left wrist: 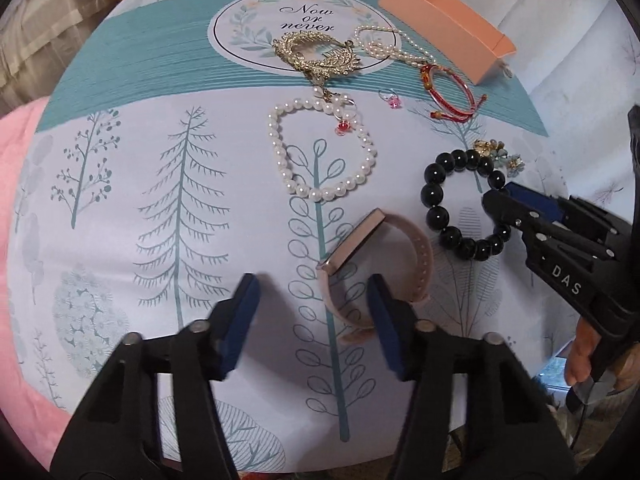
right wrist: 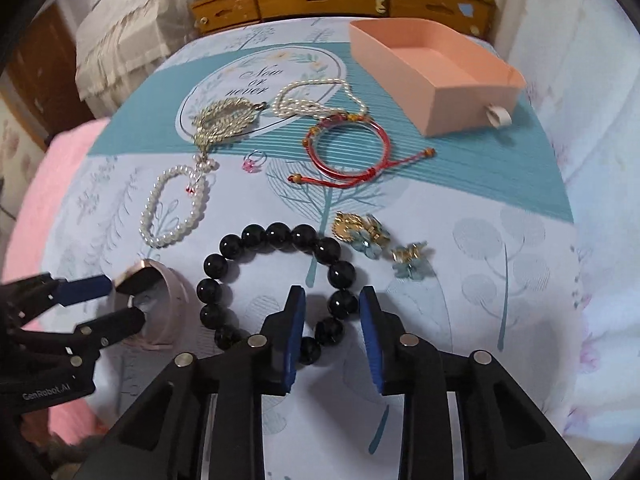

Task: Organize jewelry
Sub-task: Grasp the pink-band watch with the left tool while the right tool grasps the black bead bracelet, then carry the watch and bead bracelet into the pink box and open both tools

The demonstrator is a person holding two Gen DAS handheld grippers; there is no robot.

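Jewelry lies on a printed cloth. A pink watch point(left wrist: 372, 264) stands on its band edge; my left gripper point(left wrist: 314, 320) is open, its right finger beside the band. A black bead bracelet point(right wrist: 276, 284) lies flat; my right gripper point(right wrist: 332, 336) is open with its jaws either side of the bracelet's near right beads. The bracelet also shows in the left wrist view point(left wrist: 460, 200), with the right gripper point(left wrist: 500, 200) at its right side. A white pearl bracelet point(left wrist: 324, 148), gold brooch point(left wrist: 316, 54), pearl necklace point(left wrist: 384, 46), red cord bracelet point(right wrist: 348, 148), pink ring point(right wrist: 252, 162) and blue flower earrings point(right wrist: 380, 244) lie farther off.
An empty peach cardboard box point(right wrist: 436, 80) stands at the far right of the cloth. A pink blanket point(left wrist: 20, 240) lies along the left edge. A wooden drawer chest point(right wrist: 340, 0) stands behind the surface. White fabric hangs at the right.
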